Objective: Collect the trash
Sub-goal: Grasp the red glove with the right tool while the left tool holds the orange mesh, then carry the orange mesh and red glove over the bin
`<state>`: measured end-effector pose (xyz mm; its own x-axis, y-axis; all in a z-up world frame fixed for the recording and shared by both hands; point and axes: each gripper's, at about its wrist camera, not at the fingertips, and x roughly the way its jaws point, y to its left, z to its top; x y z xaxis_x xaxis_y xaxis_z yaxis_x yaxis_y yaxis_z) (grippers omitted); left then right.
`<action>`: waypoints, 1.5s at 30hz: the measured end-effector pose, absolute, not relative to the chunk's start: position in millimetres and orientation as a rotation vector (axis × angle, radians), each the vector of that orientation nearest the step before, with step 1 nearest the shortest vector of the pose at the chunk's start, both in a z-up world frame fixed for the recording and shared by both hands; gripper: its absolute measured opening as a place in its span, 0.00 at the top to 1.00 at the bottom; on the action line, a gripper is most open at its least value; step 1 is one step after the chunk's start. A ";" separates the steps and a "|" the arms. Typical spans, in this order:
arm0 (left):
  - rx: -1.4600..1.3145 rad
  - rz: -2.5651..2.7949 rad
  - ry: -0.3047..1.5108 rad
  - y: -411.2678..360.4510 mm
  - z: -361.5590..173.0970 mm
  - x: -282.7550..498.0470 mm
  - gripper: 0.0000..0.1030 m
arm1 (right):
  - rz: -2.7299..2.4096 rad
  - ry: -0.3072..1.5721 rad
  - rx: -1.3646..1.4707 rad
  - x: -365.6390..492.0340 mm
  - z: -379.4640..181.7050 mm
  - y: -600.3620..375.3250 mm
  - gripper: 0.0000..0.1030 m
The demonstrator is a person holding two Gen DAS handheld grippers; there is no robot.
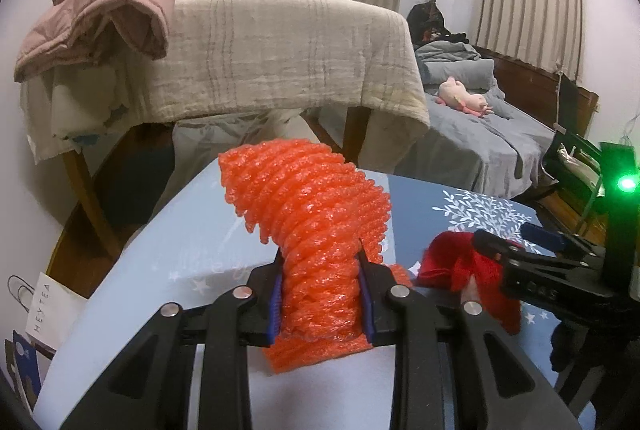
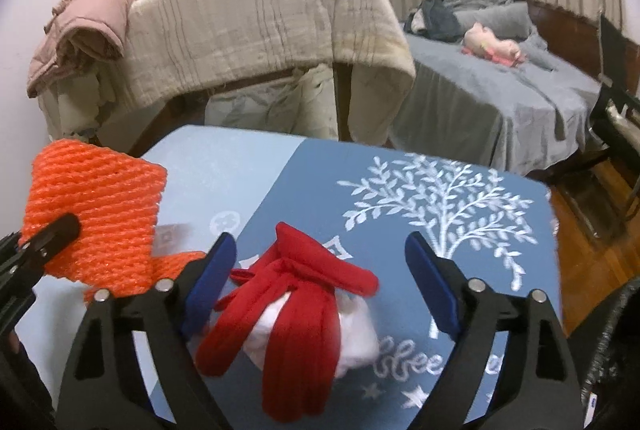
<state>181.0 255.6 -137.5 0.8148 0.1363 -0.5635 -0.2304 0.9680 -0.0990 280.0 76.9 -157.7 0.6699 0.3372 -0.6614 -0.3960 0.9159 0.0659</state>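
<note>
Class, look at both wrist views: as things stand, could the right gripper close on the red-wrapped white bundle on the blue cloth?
Probably yes. The right gripper is open, and the red-wrapped bundle lies between its pads with nothing in between. The orange foam net, held by the left gripper, sits clear to the side.

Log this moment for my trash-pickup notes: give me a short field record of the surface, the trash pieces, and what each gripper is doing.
surface: blue tablecloth with a white tree print
trash 1: orange foam net
trash 2: red-and-white bundle
left gripper: shut on the orange foam net, most of it sticking up beyond the fingers
right gripper: open, fingers either side of the red-and-white bundle, pads not pressing it
background: cloth-draped furniture, bed with pink plush toy
</note>
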 end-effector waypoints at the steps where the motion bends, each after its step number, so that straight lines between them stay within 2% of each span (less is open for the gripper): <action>1: -0.169 0.198 0.589 256.3 -139.0 181.5 0.71 | 0.418 0.744 -0.082 284.4 -160.9 78.8 0.23; 5: -0.176 0.199 0.599 259.0 -142.9 184.5 0.71 | 0.440 0.795 -0.073 294.3 -170.2 81.5 0.38; 7: -0.179 0.199 0.603 259.0 -143.7 185.6 0.71 | 0.465 0.819 -0.063 296.7 -172.8 81.0 0.59; 8: -0.181 0.199 0.605 258.9 -144.2 186.2 0.71 | 0.480 0.828 -0.058 297.1 -173.3 81.0 0.64; 10: -0.180 0.196 0.606 258.0 -144.5 186.8 0.71 | 0.512 0.842 -0.049 297.0 -173.8 81.5 0.85; 12: -0.179 0.192 0.605 258.2 -143.2 187.6 0.71 | 0.535 0.827 -0.049 293.3 -169.0 81.5 0.91; 32: -0.133 0.138 0.533 217.1 -93.8 156.2 0.71 | 0.580 0.609 0.040 222.1 -68.0 24.7 0.93; 45: -0.103 0.045 0.508 163.9 -69.3 130.9 0.71 | 0.523 0.549 0.055 172.4 -38.0 -30.6 0.93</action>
